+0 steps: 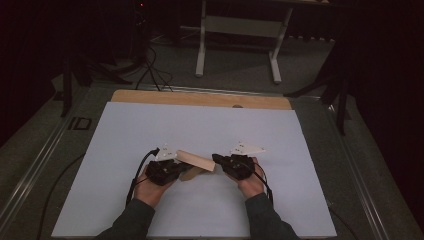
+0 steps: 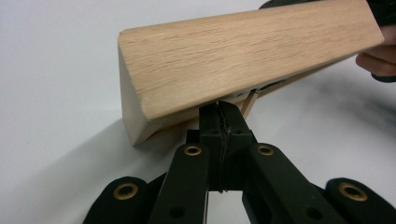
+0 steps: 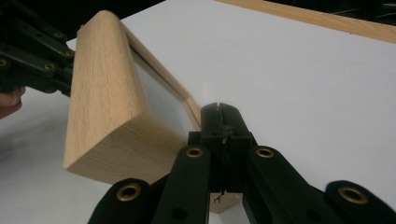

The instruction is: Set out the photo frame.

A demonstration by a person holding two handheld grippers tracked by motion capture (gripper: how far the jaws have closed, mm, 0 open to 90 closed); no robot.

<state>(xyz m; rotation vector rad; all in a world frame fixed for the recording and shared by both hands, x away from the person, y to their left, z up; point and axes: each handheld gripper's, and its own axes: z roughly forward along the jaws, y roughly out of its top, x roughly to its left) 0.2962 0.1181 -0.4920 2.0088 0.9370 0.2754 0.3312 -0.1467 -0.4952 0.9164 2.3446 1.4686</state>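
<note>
Both grippers are clamped shut rn. I've got the left gripper (image 1: 176, 167) at one end of the wooden block (image 1: 196, 161) and the right gripper (image 1: 218, 161) at the other, w/ the block tilted up off the white bench (image 1: 200, 125) between them. Can't tell if the jaws actually pinch it or a thin edge underneath.

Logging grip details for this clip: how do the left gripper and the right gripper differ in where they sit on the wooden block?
The left gripper sits at the wooden block's left end, the right gripper at its right end. In its own view the left gripper meets the block's lower edge from below; the right gripper sits beside the block's recessed face. Both have jaws closed together, and both hover above the white board.
</note>
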